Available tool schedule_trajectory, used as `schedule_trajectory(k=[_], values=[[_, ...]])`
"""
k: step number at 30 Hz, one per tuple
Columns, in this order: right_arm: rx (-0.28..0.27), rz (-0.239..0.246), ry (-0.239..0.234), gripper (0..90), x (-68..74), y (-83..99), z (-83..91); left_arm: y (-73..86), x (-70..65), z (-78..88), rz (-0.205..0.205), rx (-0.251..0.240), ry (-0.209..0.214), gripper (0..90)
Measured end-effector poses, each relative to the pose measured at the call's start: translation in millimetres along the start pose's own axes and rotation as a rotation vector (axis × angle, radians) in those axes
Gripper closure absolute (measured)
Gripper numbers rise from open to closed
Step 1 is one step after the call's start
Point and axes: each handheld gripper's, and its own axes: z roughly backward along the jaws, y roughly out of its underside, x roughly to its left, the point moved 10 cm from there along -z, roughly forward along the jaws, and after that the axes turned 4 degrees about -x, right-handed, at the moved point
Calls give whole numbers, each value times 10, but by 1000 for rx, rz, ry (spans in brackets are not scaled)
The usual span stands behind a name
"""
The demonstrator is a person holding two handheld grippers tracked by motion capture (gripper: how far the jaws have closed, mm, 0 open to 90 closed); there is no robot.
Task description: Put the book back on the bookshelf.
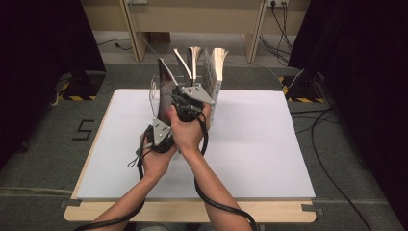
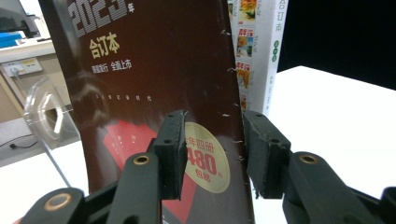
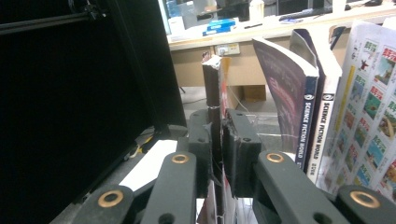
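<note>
A dark maroon book (image 2: 154,70) with "2023" on its cover stands upright on the white table (image 1: 250,144), at the left end of a row of books (image 1: 211,72). My left gripper (image 2: 215,154) is open just in front of the cover's lower part. Its jaws stand either side of a round yellow sticker (image 2: 205,163) near the book's right edge, and the pads do not press on it. My right gripper (image 3: 217,154) is shut on the thin edge of the maroon book (image 3: 212,88), seen edge-on. In the high view both grippers (image 1: 161,134) (image 1: 190,103) sit close together at the row's left.
To the right of the held book stand a Science Fiction World volume (image 3: 306,126), a white-spined one (image 3: 327,121) and a large book with a colourful cover (image 3: 369,116). A clear plastic bookend (image 2: 46,112) stands behind the row's left end. Cables lie on the floor at the right (image 1: 327,159).
</note>
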Motion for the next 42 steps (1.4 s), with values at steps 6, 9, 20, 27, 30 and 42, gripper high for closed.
schedule_trajectory(k=[6,9,20,27,30,42], values=[[9,13,-12,805,21,-2,-9,5,29,34,-3,-5,-12,627],[15,12,-14,802,33,-6,-14,2,40,46,-10,-4,-21,629],[10,-6,-5,827,56,6,-22,3,-16,-22,-16,-3,-34,583],[18,-13,-9,801,50,14,-14,19,-41,-20,-8,3,-23,670],[22,-5,-13,768,38,19,-9,39,-23,-1,10,8,-19,736],[-6,76,-152,596,102,30,154,55,211,125,113,15,-50,862]])
